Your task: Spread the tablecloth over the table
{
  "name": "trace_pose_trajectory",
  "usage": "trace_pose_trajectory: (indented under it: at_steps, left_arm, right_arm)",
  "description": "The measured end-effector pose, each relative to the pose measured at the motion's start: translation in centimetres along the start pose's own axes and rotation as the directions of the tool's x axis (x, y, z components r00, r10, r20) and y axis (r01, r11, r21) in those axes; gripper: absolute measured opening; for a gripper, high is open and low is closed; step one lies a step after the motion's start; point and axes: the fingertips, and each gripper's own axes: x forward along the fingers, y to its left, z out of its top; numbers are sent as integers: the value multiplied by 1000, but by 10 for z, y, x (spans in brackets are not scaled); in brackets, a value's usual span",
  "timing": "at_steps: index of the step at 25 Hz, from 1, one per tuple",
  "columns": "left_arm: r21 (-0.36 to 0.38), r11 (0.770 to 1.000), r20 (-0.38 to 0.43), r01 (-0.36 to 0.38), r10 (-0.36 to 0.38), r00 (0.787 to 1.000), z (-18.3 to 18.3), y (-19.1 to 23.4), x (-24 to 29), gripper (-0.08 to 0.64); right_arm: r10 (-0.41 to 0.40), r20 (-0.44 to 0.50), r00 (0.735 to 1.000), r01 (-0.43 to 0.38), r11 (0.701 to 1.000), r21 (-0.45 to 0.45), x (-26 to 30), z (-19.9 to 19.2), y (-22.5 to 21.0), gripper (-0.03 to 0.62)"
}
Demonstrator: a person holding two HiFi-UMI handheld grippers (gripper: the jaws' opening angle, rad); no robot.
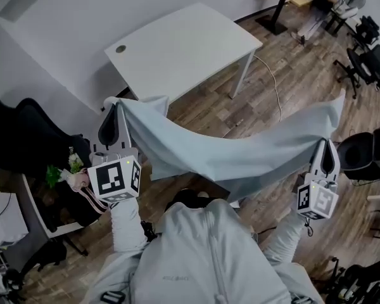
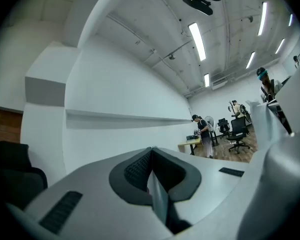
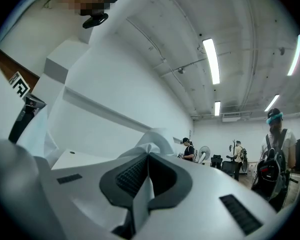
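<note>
A pale blue-grey tablecloth (image 1: 228, 151) hangs in the air in the head view, stretched between both grippers and sagging in the middle. The left gripper (image 1: 116, 109) is shut on its left corner and the right gripper (image 1: 327, 143) is shut on its right corner. The white table (image 1: 177, 43) stands bare beyond the cloth, apart from it. In the left gripper view, a thin edge of cloth (image 2: 158, 196) is pinched between the closed jaws of the left gripper (image 2: 151, 153). The right gripper view shows the right gripper (image 3: 148, 157) closed on a fold of cloth (image 3: 140, 199), with more cloth bunched above the tips.
A black office chair (image 1: 25, 138) stands close on the left. More black chairs (image 1: 367, 62) and a round black seat (image 1: 361, 154) are on the right. A cable (image 1: 275, 87) runs over the wooden floor by the table leg. People stand far off by a desk (image 2: 190, 145).
</note>
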Motion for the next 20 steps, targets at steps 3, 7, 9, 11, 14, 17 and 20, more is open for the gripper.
trace_pose_trajectory:
  at_steps: [3, 7, 9, 11, 14, 17, 20]
  left_arm:
    - [2, 1000, 6, -19, 19, 1000, 3, 1, 1, 23]
    - [-3, 999, 3, -32, 32, 999, 0, 4, 14, 23]
    - [-4, 1000, 7, -31, 31, 999, -1, 2, 27, 23]
    - [2, 1000, 11, -28, 28, 1000, -2, 1, 44, 23]
    - [4, 1000, 7, -22, 22, 1000, -3, 0, 73, 25]
    - [-2, 1000, 4, -19, 19, 1000, -6, 6, 106, 24]
    - [-7, 1000, -1, -26, 26, 1000, -10, 18, 144, 25]
  right_arm:
    - [-6, 11, 1000, 6, 1000, -3, 7, 2, -7, 21]
    - [-11, 13, 1000, 11, 1000, -14, 23, 1, -11, 21]
    - [-17, 12, 1000, 17, 1000, -16, 34, -2, -13, 22]
    - [-22, 8, 1000, 22, 1000, -17, 49, -6, -13, 21]
    - [-31, 2, 1000, 31, 999, -17, 75, -9, -12, 21]
    - [-49, -2, 999, 49, 999, -14, 103, -10, -8, 21]
    - [-62, -3, 998, 62, 998, -15, 138, -9, -1, 21]
